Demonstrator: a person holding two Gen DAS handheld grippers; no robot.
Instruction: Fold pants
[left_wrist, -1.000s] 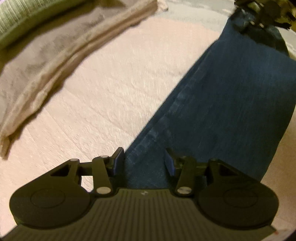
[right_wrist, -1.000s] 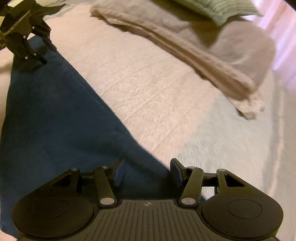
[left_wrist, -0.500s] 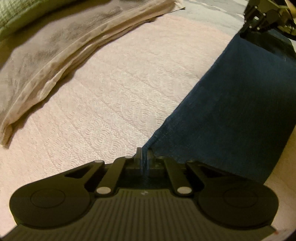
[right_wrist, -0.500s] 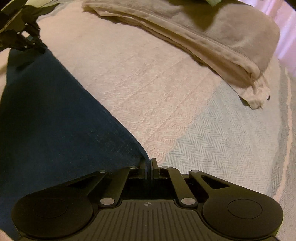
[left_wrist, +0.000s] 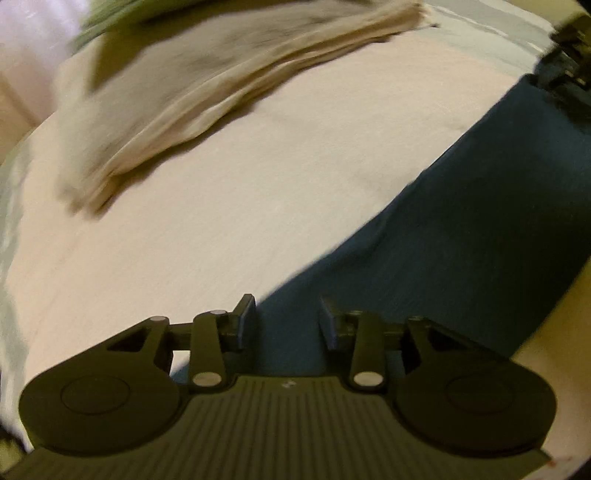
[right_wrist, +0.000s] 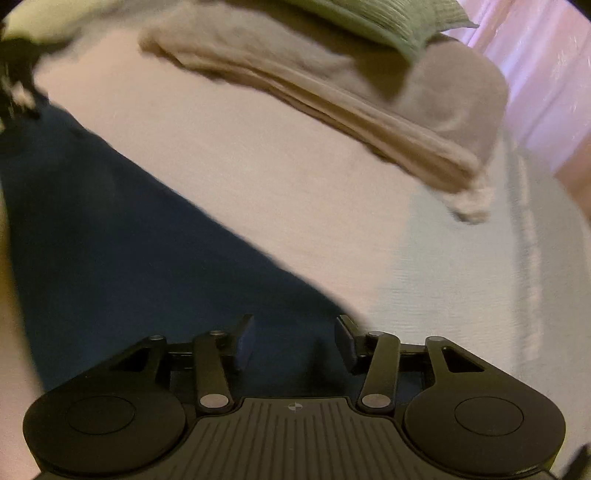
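Dark blue pants (left_wrist: 461, 236) lie flat on the pink bedspread (left_wrist: 240, 206), running from bottom centre to the upper right in the left wrist view. My left gripper (left_wrist: 288, 317) hovers over their near corner, its jaws opening, with denim under the gap and the pads off it. In the right wrist view the pants (right_wrist: 122, 236) fill the left side. My right gripper (right_wrist: 295, 332) is over their other near corner, jaws opening too and pads clear of the cloth. Each gripper shows blurred at the other view's far edge: the right gripper (left_wrist: 569, 55) and the left gripper (right_wrist: 18, 74).
A folded beige blanket (left_wrist: 207, 85) lies across the far side of the bed, with a green pillow (right_wrist: 388, 18) on it. A pale grey-green cover (right_wrist: 480, 295) lies to the right, and a pink curtain (right_wrist: 546, 74) hangs beyond it.
Half a second ago both grippers were shut on the pants' near corners; now both have let go and their jaws stand apart. Both hands have shifted, and the views are blurred.
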